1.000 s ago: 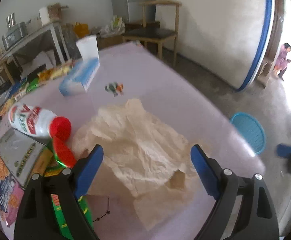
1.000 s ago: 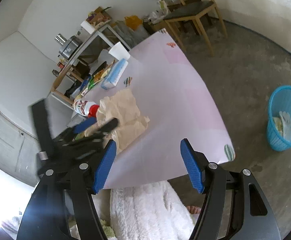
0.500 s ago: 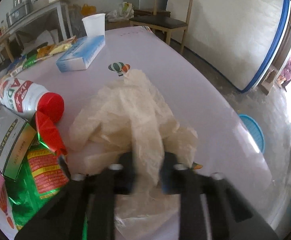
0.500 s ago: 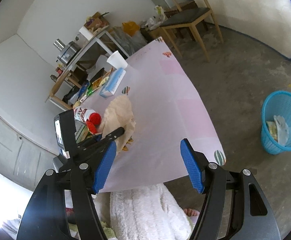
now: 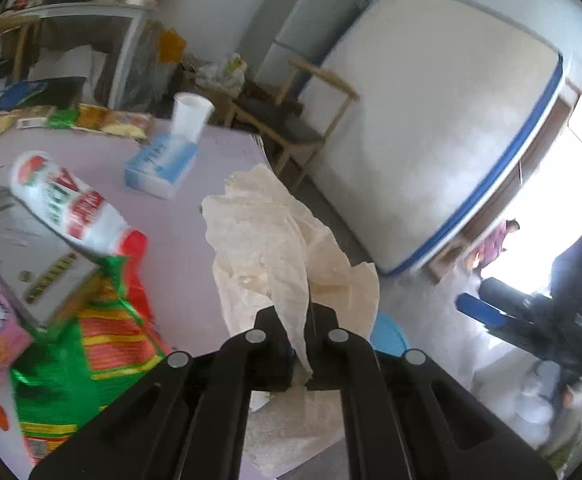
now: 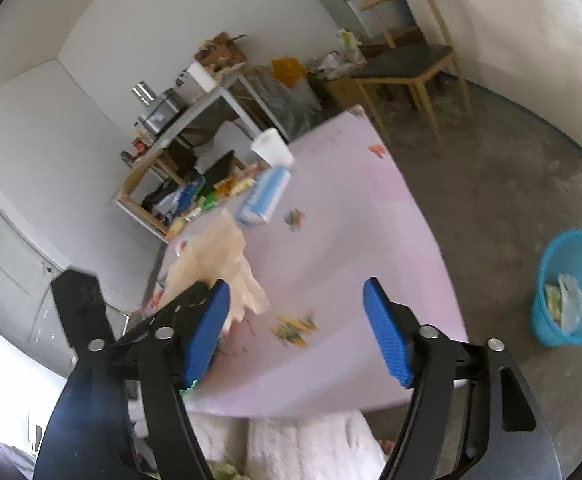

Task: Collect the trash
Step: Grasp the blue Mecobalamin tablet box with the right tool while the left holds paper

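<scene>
Carrying the crumpled paper (image 5: 275, 240), pinched in the closed left tongs (image 5: 305, 344) and lifted clear of the desk (image 6: 343, 216), calls for a firm squeeze until over the blue basket (image 6: 571, 288) on the floor, while the right tongs (image 6: 295, 332), just widened, gape empty.

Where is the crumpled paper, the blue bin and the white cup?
crumpled paper (image 5: 267, 232): left wrist view, middle of the sheet.
blue bin (image 6: 571, 252): right wrist view, inner back wall.
white cup (image 5: 189, 118): left wrist view, its side.
</scene>
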